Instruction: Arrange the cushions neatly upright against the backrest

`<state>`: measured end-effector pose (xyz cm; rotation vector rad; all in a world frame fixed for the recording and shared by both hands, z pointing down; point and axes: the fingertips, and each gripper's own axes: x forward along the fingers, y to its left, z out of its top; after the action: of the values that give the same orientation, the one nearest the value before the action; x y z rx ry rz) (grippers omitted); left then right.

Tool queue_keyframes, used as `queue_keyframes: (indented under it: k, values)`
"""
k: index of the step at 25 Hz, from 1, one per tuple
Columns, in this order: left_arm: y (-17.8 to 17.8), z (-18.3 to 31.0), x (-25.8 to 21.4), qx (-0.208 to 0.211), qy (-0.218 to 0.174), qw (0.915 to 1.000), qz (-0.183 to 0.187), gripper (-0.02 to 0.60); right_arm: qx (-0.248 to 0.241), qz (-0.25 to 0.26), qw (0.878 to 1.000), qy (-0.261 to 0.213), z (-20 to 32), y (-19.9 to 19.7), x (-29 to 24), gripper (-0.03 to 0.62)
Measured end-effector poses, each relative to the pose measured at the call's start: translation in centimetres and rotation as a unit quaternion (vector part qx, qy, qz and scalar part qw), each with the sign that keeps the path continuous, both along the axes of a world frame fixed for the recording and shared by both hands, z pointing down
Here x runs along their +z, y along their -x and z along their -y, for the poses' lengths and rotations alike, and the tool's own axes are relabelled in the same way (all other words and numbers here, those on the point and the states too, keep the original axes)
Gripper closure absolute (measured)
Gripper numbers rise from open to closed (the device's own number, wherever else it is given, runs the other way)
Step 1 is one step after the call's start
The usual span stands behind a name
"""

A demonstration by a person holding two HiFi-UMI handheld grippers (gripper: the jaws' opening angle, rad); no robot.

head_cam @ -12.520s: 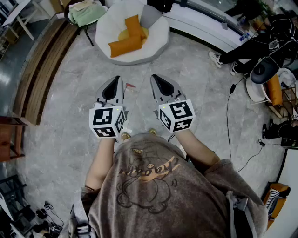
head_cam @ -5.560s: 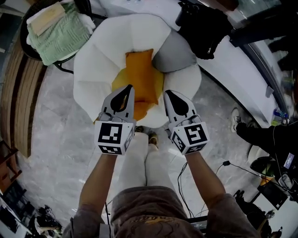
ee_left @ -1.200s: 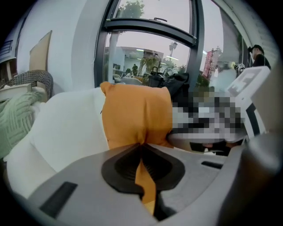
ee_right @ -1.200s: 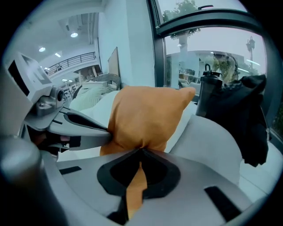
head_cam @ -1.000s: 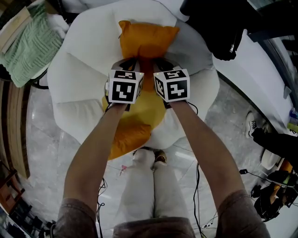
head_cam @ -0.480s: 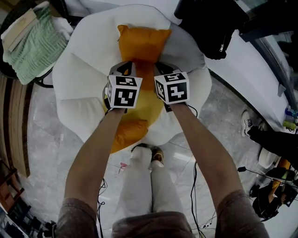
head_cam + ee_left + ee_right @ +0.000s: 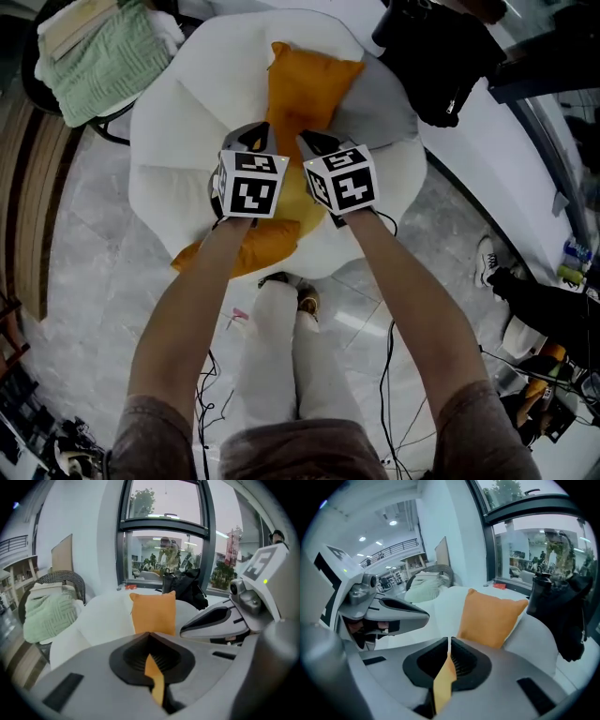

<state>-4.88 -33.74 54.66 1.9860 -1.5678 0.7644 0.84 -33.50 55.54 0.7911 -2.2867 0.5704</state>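
Observation:
An orange cushion [image 7: 305,89] stands upright against the backrest of the white round chair [image 7: 178,141], with a grey cushion [image 7: 386,101] beside it on the right. A second orange cushion [image 7: 246,246] hangs below my two grippers over the chair's front. My left gripper [image 7: 260,129] has just been closing and is shut on a fold of its orange fabric [image 7: 154,679]. My right gripper [image 7: 307,141] is shut on the same cushion's fabric [image 7: 443,681], close beside the left one. A yellow seat pad [image 7: 296,192] shows between them.
A green blanket [image 7: 103,52] lies on a wicker chair at the upper left. A black bag [image 7: 441,56] sits on the white ledge at the right. My legs and feet [image 7: 281,300] stand at the chair's front, with cables [image 7: 384,375] on the marble floor.
Both grippers have risen side by side with the lower orange cushion pinched in them. Its hanging end has come up along the chair's front edge.

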Motion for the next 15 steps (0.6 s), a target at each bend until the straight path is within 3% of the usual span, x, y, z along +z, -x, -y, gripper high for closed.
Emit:
queue_keyframes:
  k: [8, 15]
  values:
    - [7.0, -7.9, -1.0, -0.115, -0.005, 0.9931, -0.021, 0.577, -0.133, 0.000, 0.991, -0.006, -6.6, 7.5, -1.1, 0.562]
    - [14.0, -19.1, 0.0, -0.224, 0.006, 0.9743, -0.023, 0.577, -0.291, -0.026, 0.956, -0.004, -17.7, 14.8, 0.2, 0.562]
